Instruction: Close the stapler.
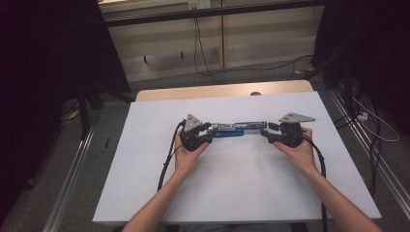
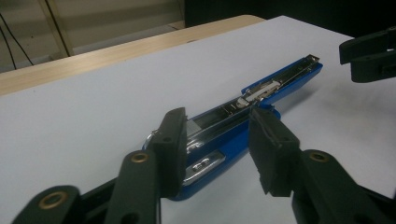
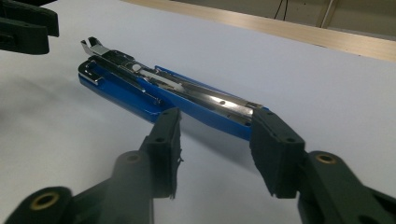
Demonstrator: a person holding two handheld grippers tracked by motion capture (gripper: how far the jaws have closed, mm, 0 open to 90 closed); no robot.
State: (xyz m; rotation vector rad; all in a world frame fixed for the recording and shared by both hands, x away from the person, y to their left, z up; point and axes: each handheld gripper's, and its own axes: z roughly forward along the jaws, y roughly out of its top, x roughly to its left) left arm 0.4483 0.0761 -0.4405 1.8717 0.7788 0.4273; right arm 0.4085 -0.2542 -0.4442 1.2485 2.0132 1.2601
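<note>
High view has the stapler (image 1: 238,129) lying flat mid-bench (image 1: 232,188), opened out long, with the left tongs (image 1: 209,133) at one end and the right tongs (image 1: 266,133) at the other. Left gripper view puts that end of the blue body (image 2: 219,154) between the jaws, one pad against its side, the other just off it; the right gripper view shows its jaws straddling the far end, both partly apart, neither clamped. It looks stiff and fairly heavy for its size, metal rail (image 3: 187,91) on glossy plastic, so likely slick. I'd grip the blue sides, not the shiny rail, and mind the hinge, which may swing when lifted.
</note>
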